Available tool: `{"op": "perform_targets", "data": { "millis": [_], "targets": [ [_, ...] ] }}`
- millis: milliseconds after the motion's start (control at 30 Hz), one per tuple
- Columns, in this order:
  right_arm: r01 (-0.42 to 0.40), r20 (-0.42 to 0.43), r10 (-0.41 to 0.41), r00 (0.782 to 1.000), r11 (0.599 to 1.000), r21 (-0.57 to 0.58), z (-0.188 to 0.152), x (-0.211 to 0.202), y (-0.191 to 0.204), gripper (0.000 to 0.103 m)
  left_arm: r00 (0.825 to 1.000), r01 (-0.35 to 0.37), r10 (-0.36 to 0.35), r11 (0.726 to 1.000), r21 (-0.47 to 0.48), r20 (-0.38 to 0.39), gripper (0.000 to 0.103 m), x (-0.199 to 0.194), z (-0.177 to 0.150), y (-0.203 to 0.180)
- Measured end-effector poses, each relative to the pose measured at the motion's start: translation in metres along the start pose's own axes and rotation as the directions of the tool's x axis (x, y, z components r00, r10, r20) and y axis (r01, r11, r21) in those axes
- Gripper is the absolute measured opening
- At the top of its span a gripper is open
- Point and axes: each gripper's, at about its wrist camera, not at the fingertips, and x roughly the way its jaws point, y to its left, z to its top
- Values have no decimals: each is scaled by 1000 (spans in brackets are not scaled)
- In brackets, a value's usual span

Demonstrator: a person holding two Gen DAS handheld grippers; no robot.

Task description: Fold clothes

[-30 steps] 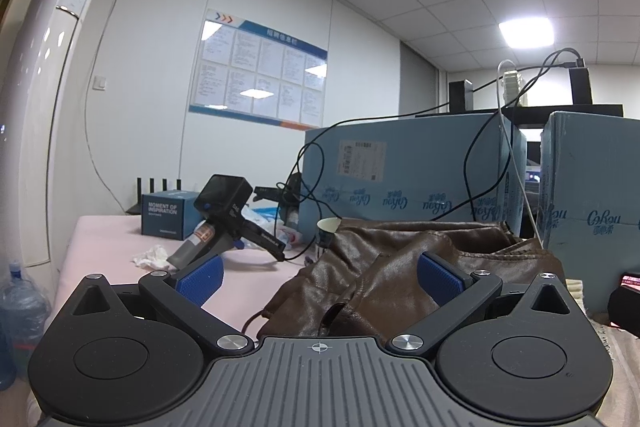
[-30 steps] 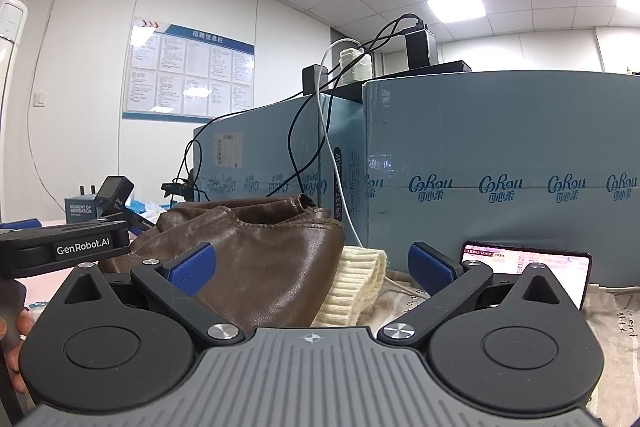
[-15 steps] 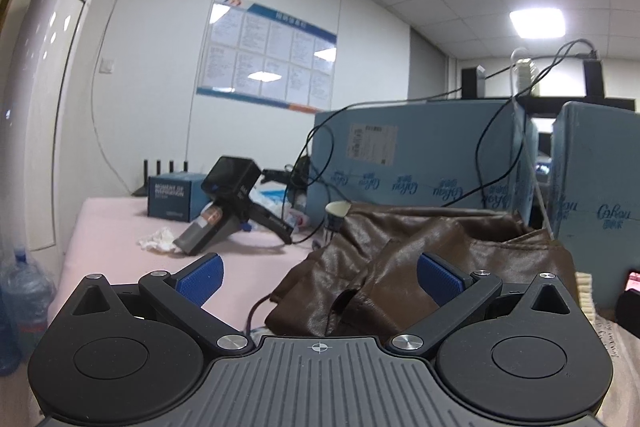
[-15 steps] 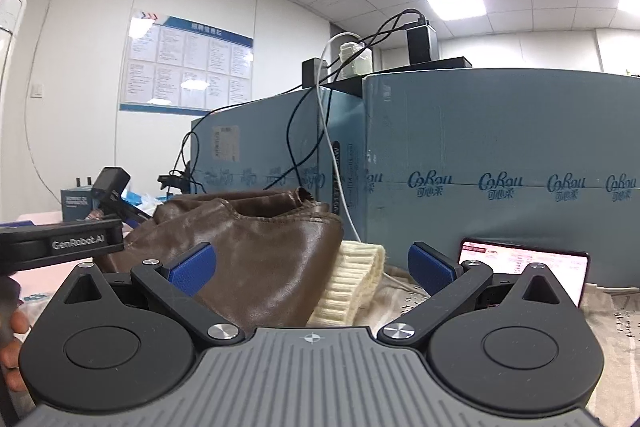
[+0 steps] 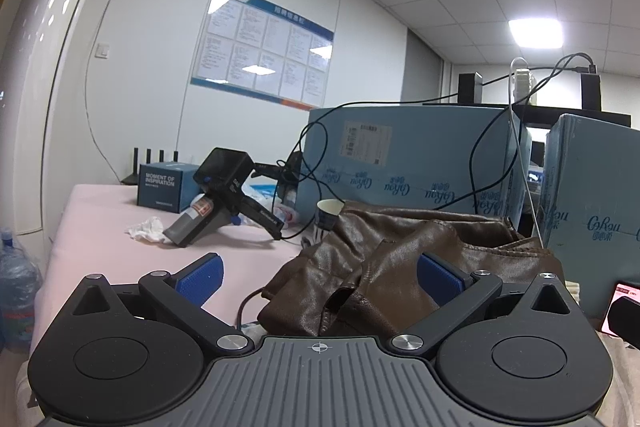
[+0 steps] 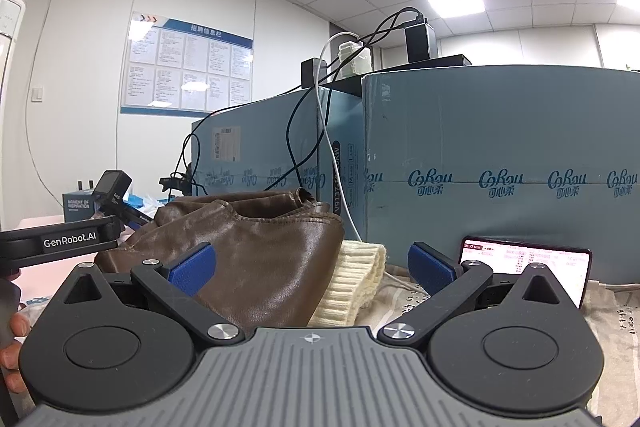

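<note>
Meanwhile both the left gripper (image 5: 318,277) and right gripper (image 6: 310,265), spread wide and empty, have dipped slightly toward the crumpled brown leather jacket (image 5: 400,259), so folding is yet to start.

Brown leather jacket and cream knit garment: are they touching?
Touching. In the right wrist view the brown leather jacket lies over the edge of the cream knit garment, with no gap between them along the seam line.

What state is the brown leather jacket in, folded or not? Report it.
Not folded: the brown leather jacket lies crumpled in a heap, with uneven creases and loose edges; both grippers open.
</note>
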Motion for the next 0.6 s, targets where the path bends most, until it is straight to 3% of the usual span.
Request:
{"op": "perform_targets", "data": {
  "millis": [267, 600],
  "targets": [
    [7, 39, -9, 999, 999, 35, 0, -8, -7, 103, 1000, 10, -11, 999, 54, 21, 103, -5, 0, -9],
    [8, 48, -9, 999, 1000, 28, 0, -9, -6, 103, 1000, 7, -8, 999, 53, 14, 103, -4, 0, -8]
  ]
}}
